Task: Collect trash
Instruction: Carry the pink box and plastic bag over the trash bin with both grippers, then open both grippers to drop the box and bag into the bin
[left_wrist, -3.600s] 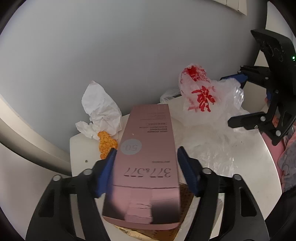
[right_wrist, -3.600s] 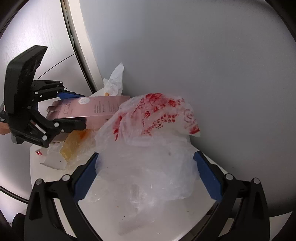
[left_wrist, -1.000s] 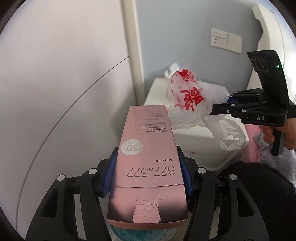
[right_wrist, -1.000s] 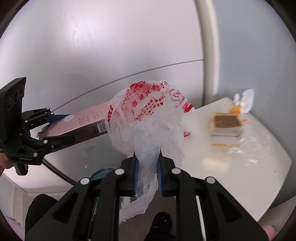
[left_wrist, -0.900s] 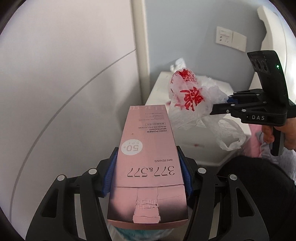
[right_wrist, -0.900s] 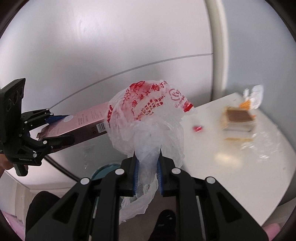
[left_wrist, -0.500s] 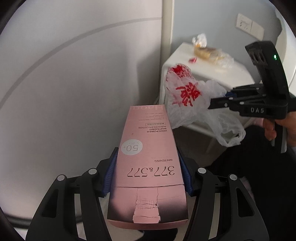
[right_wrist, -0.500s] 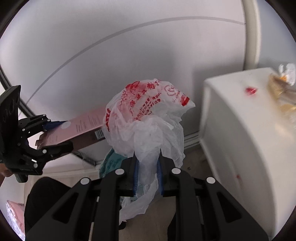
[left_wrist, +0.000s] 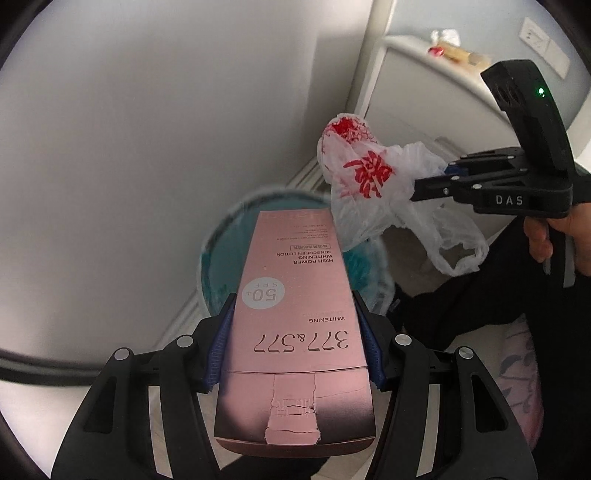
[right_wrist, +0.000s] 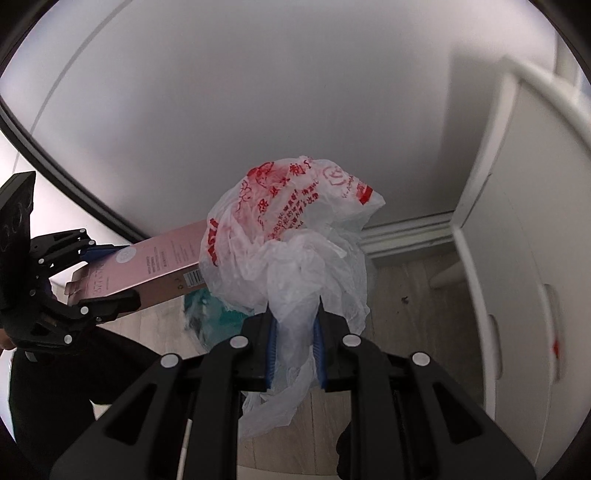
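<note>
Left gripper (left_wrist: 295, 343) has its jaws clamped on a long pink cardboard sunscreen box (left_wrist: 295, 314) hanging over a round teal-lined trash bin (left_wrist: 221, 258), while the right gripper (right_wrist: 294, 343) pinches a crumpled white plastic bag with red print (right_wrist: 291, 236) just beside it.

In my left view the box (left_wrist: 295, 295) clamped in my left gripper (left_wrist: 295, 354) fills the lower centre and covers much of the bin (left_wrist: 218, 254) mouth; only the bin's left arc shows open. The wall (left_wrist: 129, 129) closes off the whole upper left. At right, my right gripper (left_wrist: 436, 184) and its bag (left_wrist: 362, 184) hang just beside the box's far end. In my right view the cabinet (right_wrist: 524, 221) blocks the right side, with bare floor (right_wrist: 413, 295) between it and the bag.
</note>
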